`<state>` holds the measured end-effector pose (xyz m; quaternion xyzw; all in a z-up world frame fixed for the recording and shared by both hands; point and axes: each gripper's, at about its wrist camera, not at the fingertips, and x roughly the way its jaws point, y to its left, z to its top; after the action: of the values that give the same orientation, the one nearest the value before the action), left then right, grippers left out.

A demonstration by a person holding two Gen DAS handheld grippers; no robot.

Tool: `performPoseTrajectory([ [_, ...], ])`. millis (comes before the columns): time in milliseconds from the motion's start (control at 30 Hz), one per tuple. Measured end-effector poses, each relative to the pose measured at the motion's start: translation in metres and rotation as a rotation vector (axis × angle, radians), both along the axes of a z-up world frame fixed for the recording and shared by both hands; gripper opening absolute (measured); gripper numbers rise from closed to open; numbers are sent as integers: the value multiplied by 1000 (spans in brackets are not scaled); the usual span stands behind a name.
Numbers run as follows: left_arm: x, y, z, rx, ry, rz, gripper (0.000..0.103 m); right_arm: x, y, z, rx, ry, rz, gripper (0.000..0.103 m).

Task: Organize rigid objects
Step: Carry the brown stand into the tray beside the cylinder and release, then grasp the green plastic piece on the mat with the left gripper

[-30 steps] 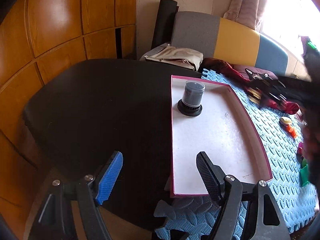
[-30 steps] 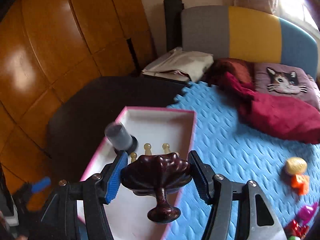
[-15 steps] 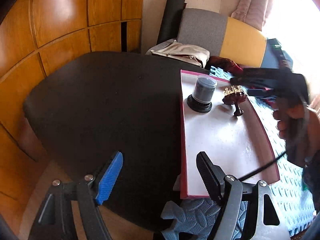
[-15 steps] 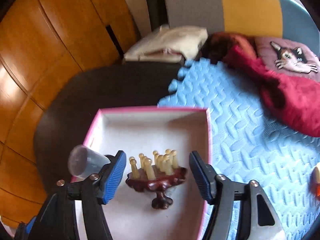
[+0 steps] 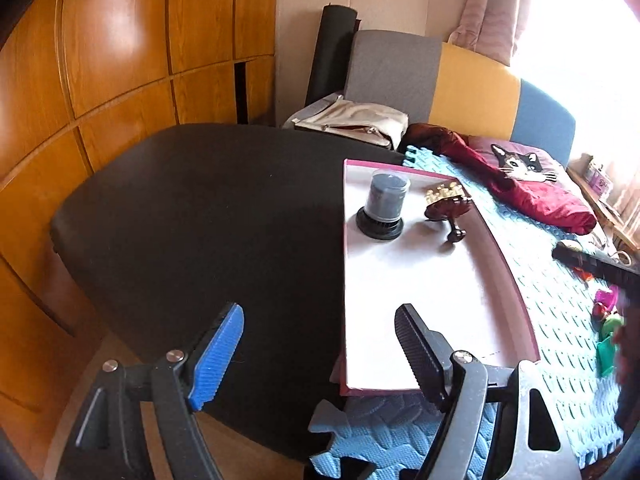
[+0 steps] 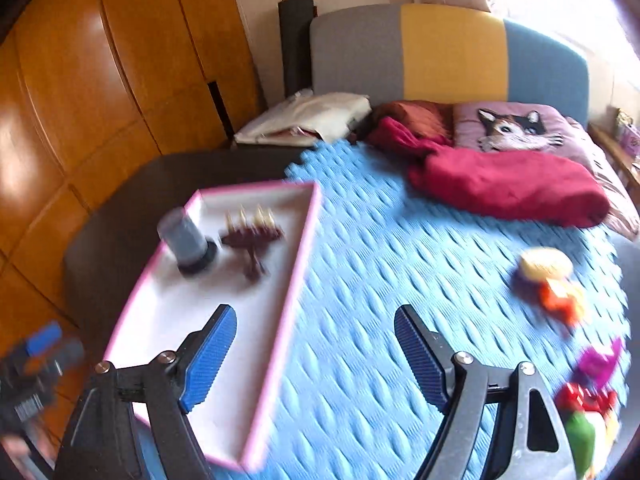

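A white tray with a pink rim [image 5: 400,304] [image 6: 168,304] lies across the black table and the blue foam mat. In it stand a grey cylinder on a black base [image 5: 384,208] [image 6: 186,240] and a dark red stand with cream pegs [image 5: 446,204] [image 6: 252,236]. My left gripper [image 5: 320,352] is open and empty, low over the table's near edge beside the tray. My right gripper [image 6: 316,348] is open and empty, above the tray's near right rim and the mat. Small toys [image 6: 552,276] [image 6: 588,396] lie on the mat at the right.
The black round table [image 5: 200,216] meets the blue foam mat [image 6: 400,280]. A red cloth [image 6: 504,188], a cat cushion [image 6: 516,128] and a beige bag [image 5: 352,124] lie at the back before a grey, yellow and blue backrest. Wooden panels stand on the left.
My right gripper has let go of the dark red stand, which now stands in the tray beside the cylinder, and has pulled back and to the right. The left gripper has barely moved.
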<state>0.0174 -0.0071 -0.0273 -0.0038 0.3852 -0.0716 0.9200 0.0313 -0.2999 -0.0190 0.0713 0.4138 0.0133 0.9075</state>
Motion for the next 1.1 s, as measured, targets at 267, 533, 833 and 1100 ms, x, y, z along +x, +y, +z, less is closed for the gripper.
performPoseTrajectory([
  [267,-6,-19,11,11,-16,-47,81,-55,-48,5,-78,-4,-99,83],
  [533,-11,-48,15,25,-12,-125,81,-98,-113,32,-123,-79,-275,83],
  [833,-17,-81,15,6,5,-251,81,-148,-214,40,-65,-144,-596,83],
  [1100,-24,-147,8,12,47,-507,77,-188,-276,-1,204,-195,-814,83],
])
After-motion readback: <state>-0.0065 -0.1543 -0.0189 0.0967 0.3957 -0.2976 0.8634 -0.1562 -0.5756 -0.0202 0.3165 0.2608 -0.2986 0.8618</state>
